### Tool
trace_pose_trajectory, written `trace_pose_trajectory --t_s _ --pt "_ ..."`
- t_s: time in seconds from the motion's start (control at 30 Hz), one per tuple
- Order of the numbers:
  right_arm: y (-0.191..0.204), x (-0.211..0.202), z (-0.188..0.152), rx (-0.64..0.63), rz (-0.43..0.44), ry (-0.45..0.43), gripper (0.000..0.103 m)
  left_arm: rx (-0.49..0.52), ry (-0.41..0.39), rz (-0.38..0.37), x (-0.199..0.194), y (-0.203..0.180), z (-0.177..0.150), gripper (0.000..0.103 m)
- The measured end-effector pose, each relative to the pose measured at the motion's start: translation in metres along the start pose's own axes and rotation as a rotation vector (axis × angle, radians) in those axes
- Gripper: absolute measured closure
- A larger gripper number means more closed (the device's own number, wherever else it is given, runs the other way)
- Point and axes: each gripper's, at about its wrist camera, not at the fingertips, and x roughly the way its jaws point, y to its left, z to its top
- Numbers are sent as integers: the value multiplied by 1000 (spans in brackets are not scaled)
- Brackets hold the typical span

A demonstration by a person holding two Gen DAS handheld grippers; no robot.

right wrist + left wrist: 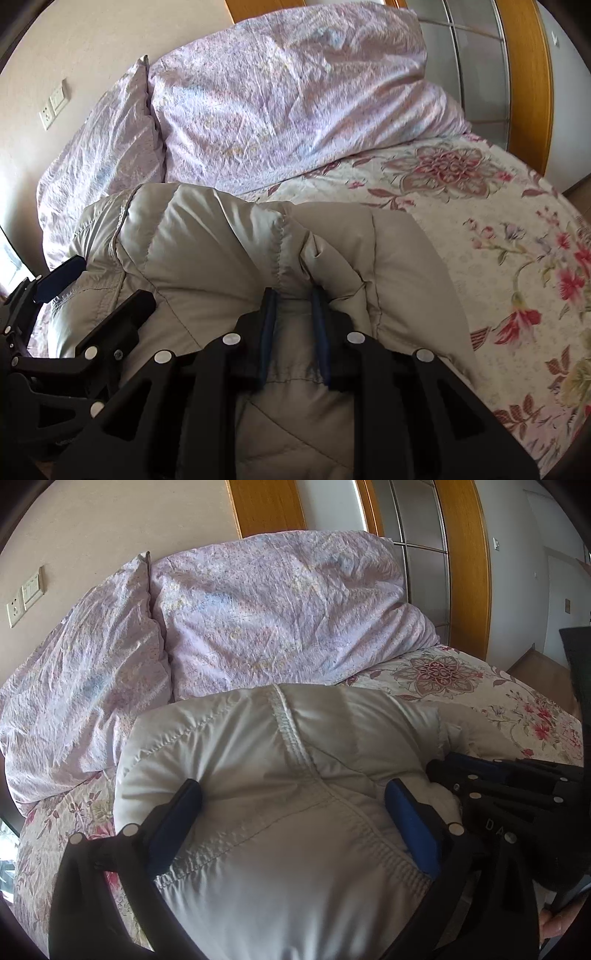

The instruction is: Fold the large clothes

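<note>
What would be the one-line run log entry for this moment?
left gripper: open over puffy white quilted jacket | right gripper: shut on jacket fold | surface: floral bedsheet

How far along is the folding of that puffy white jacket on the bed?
The puffy white quilted jacket already lies bundled on the floral bedspread, so some folding looks done. The right gripper pinches a fold; the left gripper stands open around the bundle. Final tidying seems left.

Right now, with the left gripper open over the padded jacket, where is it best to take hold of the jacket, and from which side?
Probably the raised stitched seam ridge of the jacket, from above. The left gripper already straddles the puffy bulk, too wide to pinch; the ridge is narrower, like the fold the right gripper pinches.
</note>
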Motion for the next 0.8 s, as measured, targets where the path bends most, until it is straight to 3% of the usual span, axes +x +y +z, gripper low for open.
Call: trace_pose_trajectory --t_s 0.43,0.67,0.73,0.8 --pt "-2 10 2 -17 8 53 84 1 10 12 -7 1 0 3" --pt "-2 12 2 -23 -4 51 84 -91 -51 104 -38 43 7 3" --pt "-2 11 2 -26 -9 48 84 -111 -35 133 -34 55 8 3" --pt "-2 11 2 -27 -9 47 84 -93 44 132 -11 56 1 2"
